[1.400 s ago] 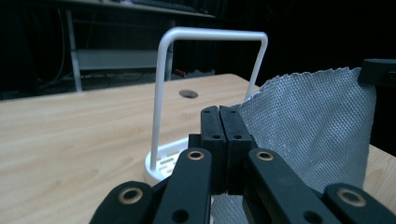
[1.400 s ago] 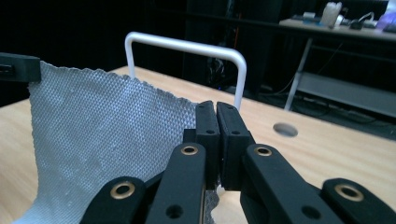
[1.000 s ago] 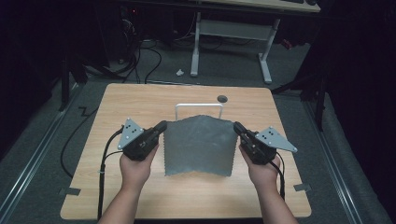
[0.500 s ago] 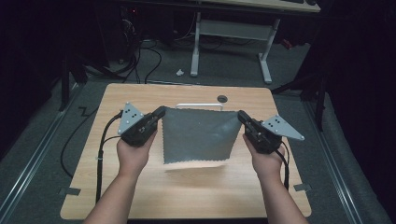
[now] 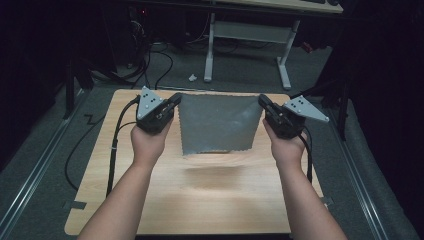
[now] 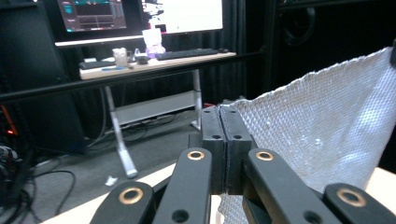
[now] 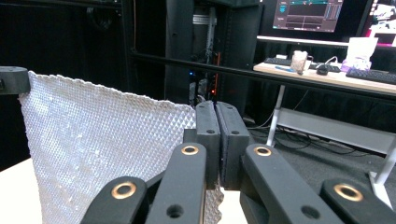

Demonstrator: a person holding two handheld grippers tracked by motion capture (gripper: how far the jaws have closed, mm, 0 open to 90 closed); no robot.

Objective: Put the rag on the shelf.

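Note:
A grey textured cloth (image 5: 218, 122) hangs stretched in the air above the wooden table (image 5: 200, 200), held by its two top corners. My left gripper (image 5: 175, 99) is shut on the cloth's top left corner. My right gripper (image 5: 262, 100) is shut on the top right corner. The cloth's lower edge hangs just above the tabletop. In the left gripper view the jaws (image 6: 226, 135) are pressed together with the cloth (image 6: 327, 126) spreading to the right. In the right gripper view the shut gripper (image 7: 216, 135) holds the cloth (image 7: 102, 149), which spreads to the left.
A white desk frame (image 5: 245, 35) stands on the floor beyond the table. Black cables (image 5: 117, 145) trail from the left gripper over the table's left side. Monitors and a keyboard sit on a desk (image 6: 154, 58) farther off.
Both grippers have lifted the cloth and carried it toward the far side of the table. The cloth's lower edge has risen off the table and it now hangs stretched flatter between them.

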